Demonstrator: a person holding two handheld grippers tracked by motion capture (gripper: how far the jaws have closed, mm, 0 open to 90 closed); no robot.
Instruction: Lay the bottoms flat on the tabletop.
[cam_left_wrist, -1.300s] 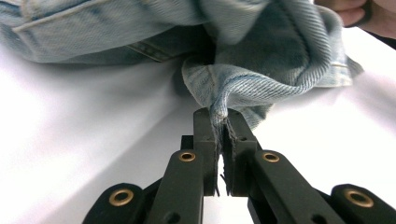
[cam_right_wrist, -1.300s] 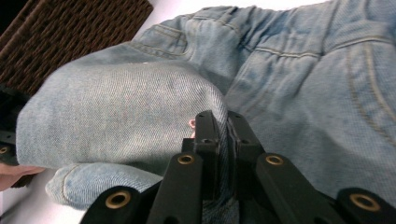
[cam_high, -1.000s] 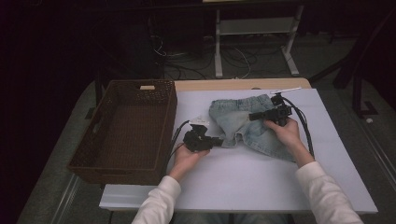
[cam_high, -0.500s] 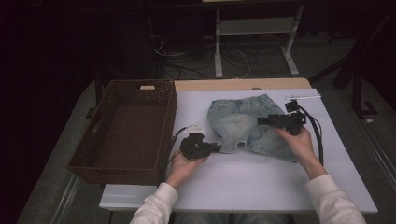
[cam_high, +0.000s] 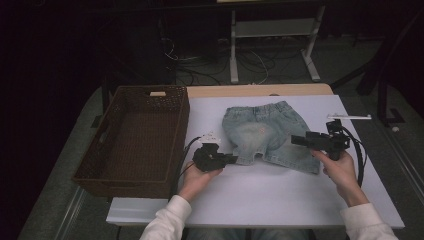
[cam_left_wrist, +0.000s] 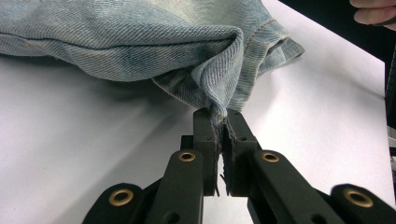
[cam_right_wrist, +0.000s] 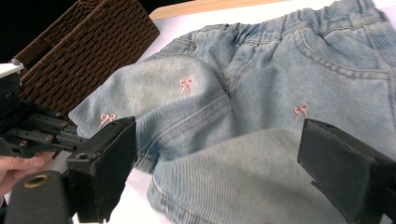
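High view puts the denim shorts (cam_high: 267, 132) spread flat on the white counter (cam_high: 280, 200), waistband on the far side, with the wicker basket (cam_high: 135, 137) to their left. Our left gripper (cam_high: 231, 160) has its fingers (cam_left_wrist: 205, 133) pinched tight on the hem of the near left leg, cloth bunched between them. Our right gripper (cam_high: 294, 140) hangs just off the right leg with its fingers (cam_right_wrist: 105, 158) spread wide and nothing between them; they have just been opening.

We judge that the right side has been let go after a spreading pull, so the garment now lies flat, ready for a fold or a fresh grasp.

Compared with 1 second ago, the shorts were crumpled under the right hand, which sat over the cloth; now that hand is out at the right edge and the fabric is smoothed.
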